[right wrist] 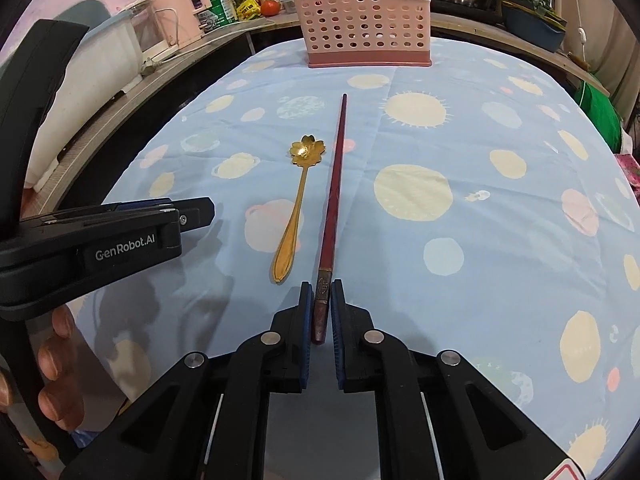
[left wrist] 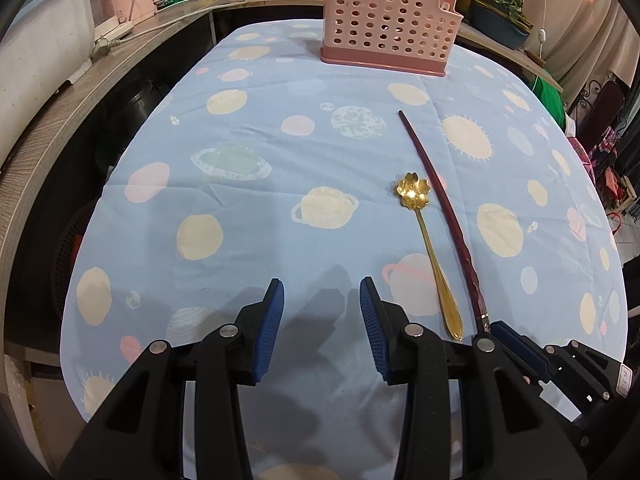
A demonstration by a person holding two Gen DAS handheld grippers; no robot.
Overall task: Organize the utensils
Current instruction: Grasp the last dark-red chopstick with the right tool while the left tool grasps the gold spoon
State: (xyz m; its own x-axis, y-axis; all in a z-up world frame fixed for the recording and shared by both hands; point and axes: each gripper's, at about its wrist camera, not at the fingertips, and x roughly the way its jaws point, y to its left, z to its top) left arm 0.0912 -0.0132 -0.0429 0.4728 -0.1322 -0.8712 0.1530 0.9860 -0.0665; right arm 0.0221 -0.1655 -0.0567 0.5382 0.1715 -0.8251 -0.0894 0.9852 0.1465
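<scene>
Bright indoor light, soft shadows before each tool, glare on the spoon point(left wrist: 413, 194), strong fisheye bending at edges.

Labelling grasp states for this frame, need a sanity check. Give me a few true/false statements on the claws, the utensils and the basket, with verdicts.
1. The right claw is shut on the dark red chopstick. True.
2. The left claw holds the gold spoon. False: it is open and empty, with the spoon lying on the cloth to its right.
3. The spoon lies in the pink basket. False: it lies on the blue tablecloth, well short of the basket.
4. The spoon's flower-shaped bowl points toward the basket. True.
5. The basket stands at the far end of the table. True.
</scene>
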